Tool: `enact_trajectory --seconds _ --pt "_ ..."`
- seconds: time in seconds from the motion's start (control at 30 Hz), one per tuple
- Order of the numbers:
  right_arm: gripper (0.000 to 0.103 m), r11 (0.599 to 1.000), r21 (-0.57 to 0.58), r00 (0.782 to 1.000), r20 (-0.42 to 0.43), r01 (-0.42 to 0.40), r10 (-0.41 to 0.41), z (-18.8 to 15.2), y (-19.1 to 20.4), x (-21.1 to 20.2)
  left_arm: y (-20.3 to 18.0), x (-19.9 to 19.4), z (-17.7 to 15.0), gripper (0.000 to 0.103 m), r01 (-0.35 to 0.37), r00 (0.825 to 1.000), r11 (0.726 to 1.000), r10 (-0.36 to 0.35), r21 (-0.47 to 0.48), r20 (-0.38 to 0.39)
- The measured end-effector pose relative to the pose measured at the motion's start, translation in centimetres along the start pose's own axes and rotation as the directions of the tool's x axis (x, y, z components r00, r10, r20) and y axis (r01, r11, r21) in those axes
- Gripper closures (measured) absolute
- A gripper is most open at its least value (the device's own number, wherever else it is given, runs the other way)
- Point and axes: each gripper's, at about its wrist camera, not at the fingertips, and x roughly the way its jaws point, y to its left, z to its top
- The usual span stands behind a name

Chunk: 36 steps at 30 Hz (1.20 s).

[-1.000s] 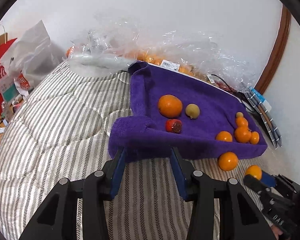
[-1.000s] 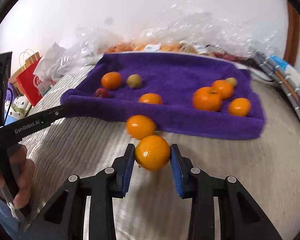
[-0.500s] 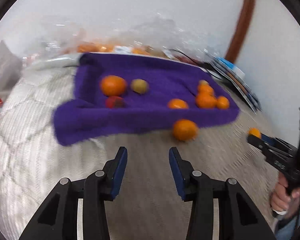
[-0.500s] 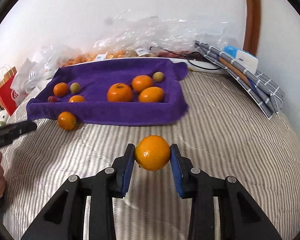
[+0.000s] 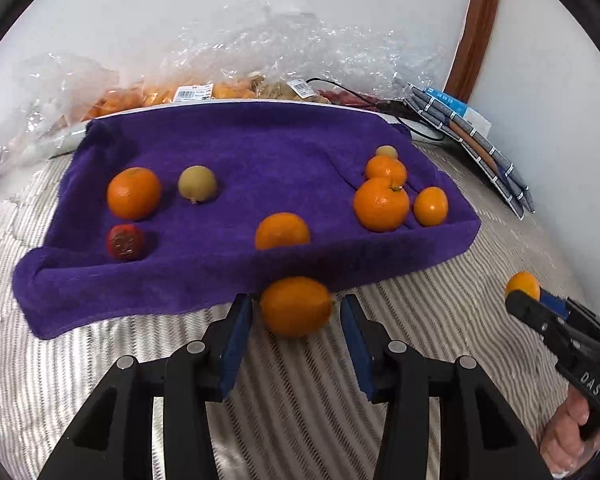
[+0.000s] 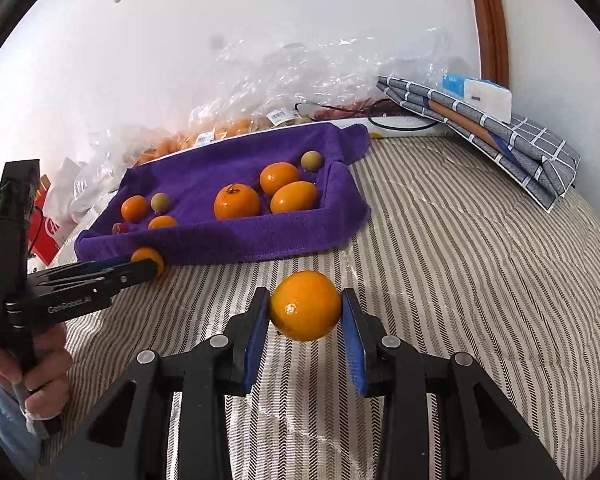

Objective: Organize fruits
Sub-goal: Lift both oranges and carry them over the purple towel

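In the left wrist view, the left hand-held gripper stands wide, its blue pads on either side of a loose orange that lies on the striped bed cover, with a gap on both sides. Just beyond it lies the near edge of the purple towel, which carries a large orange and a greenish fruit at far left, a red fruit nearer, one orange in the middle and a cluster of oranges at right. Crumpled plastic bags lie along the far wall. At the right edge the right hand-held gripper grips a small orange. In the right wrist view, the right hand-held gripper holds that orange between its pads, above the bed cover and near the towel's right corner. At left, the left hand-held gripper reaches the loose orange by the towel's near edge. Folded checked cloths lie far right.
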Motion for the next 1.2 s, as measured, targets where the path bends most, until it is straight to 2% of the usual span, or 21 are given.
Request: enact_trajectory --seconds 0.17,0.2,0.47,0.67,0.83,1.03,1.2 --pt "0.068 1.0 0.0 1.0 -0.002 -0.015 0.015 -0.1 0.1 0.0 -0.6 0.7 0.0 0.06 -0.006 1.0 1.0 0.006 0.015 -0.009" --pt "0.068 1.0 0.0 1.0 -0.003 -0.015 0.015 -0.1 0.1 0.1 -0.6 0.6 0.0 0.067 -0.005 1.0 1.0 0.005 0.012 -0.001" --pt "0.068 1.0 -0.004 1.0 -0.007 -0.006 0.006 -0.1 0.2 0.2 -0.4 -0.8 -0.4 0.067 0.055 0.998 0.998 -0.055 0.011 0.042" --pt "0.068 1.0 -0.023 1.0 -0.007 0.006 -0.006 -0.1 0.5 0.2 1.1 -3.3 -0.1 0.066 0.059 0.996 0.998 -0.057 -0.029 0.062" --pt "0.068 0.999 -0.036 1.0 -0.01 -0.013 0.013 1.0 1.3 0.3 2.9 -5.6 1.2 0.067 0.006 0.997 0.999 -0.003 -0.035 0.081" --pt "0.068 0.996 -0.088 0.999 0.032 -0.019 0.022 3.4 3.2 -0.4 5.0 -7.5 2.4 0.066 -0.018 0.994 0.998 0.025 -0.066 0.104" --pt "0.068 0.993 -0.118 1.0 0.028 -0.003 0.007 4.9 4.6 0.0 6.2 -7.9 3.2 0.067 -0.03 0.993 0.995 0.04 -0.092 0.11"
